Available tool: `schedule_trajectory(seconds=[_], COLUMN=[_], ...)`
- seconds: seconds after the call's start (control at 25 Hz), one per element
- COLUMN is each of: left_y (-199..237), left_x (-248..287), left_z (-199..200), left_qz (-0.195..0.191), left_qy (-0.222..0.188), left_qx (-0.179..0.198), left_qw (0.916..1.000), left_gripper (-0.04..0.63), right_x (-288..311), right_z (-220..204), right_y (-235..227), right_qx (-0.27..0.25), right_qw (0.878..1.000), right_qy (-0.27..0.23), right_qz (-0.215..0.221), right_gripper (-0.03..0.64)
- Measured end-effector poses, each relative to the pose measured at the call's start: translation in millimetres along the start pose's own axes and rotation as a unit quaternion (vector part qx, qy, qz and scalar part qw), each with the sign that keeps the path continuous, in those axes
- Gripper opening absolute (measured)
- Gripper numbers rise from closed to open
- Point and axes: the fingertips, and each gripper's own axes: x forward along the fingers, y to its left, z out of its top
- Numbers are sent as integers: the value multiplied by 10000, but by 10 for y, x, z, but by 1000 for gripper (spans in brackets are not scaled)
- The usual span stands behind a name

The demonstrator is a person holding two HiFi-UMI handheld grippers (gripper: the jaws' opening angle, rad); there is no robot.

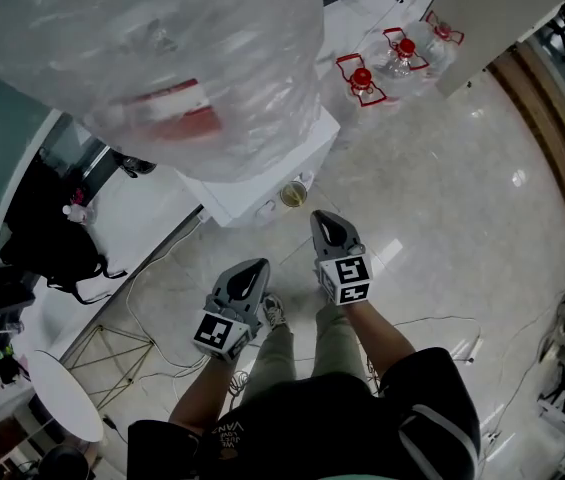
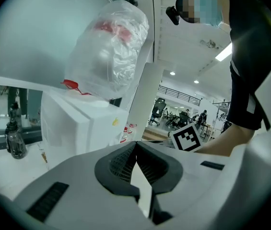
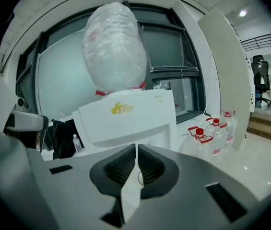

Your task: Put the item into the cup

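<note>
A big upturned water bottle wrapped in clear plastic [image 1: 152, 58] fills the upper left of the head view and stands on top of a white water dispenser [image 1: 262, 173]. The dispenser stands on a pale glossy floor [image 1: 442, 218], close to a white ledge along the wall. Three clear water jugs with red caps and handles [image 1: 402, 56] stand on the floor beyond the dispenser's right side, against a white panel. A black bag [image 1: 47, 238] lies on the ledge to the left.

The person stands facing the dispenser with both grippers held low in front of the legs. The right gripper [image 1: 324, 218] points at the dispenser's front, its jaws pressed together. The left gripper [image 1: 255, 268] sits lower and further left, beside the right one, jaws also pressed together at the tips.

The cup [image 1: 293, 194] is small, yellowish inside, and sits in the dispenser's front recess near its right corner. It is just ahead of the right gripper's tip and slightly to its left, apart from it, and well apart from the left gripper
</note>
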Motion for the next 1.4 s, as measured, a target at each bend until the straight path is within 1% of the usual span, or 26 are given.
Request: schedule_trajectory(seconds=[0.16,0.36,0.52,0.68,0.92,1.2,1.4], left_y=[-85,-177,-245,-349,-506,-628,-785], left_x=[-119,-292,-391,-481,-639,-739,-767], left_z=[197,437,563,657,780,740,795], left_qz=[82,286,437,498,594,678,622], left_qy=[-131,-340,-483,-567,-702,-685,-750], left_qx=[124,172,193,244,330,499,554], left_qw=[9998,9989,9977,9968,9952,9941,9937], left_gripper=[20,20,20,20,20,20,20], right_x=[-283,-617,-823,-1036,-1377,-1746,-1998], right_z=[440,793,901,1097,1270,1440,1521], right_y=[197,367,462,611,732,772,678], right_qx=[-146,-228,-294,-326,-456,-452,-189], right_qw=[9995,9981,9969,9947,9923,9896,9901], right_qy=[-258,-485,-530,-668,-761,-953,-1069], right_qz=[123,306,499,706,868,977,889], right_gripper=[49,49,49,49,49,49,49])
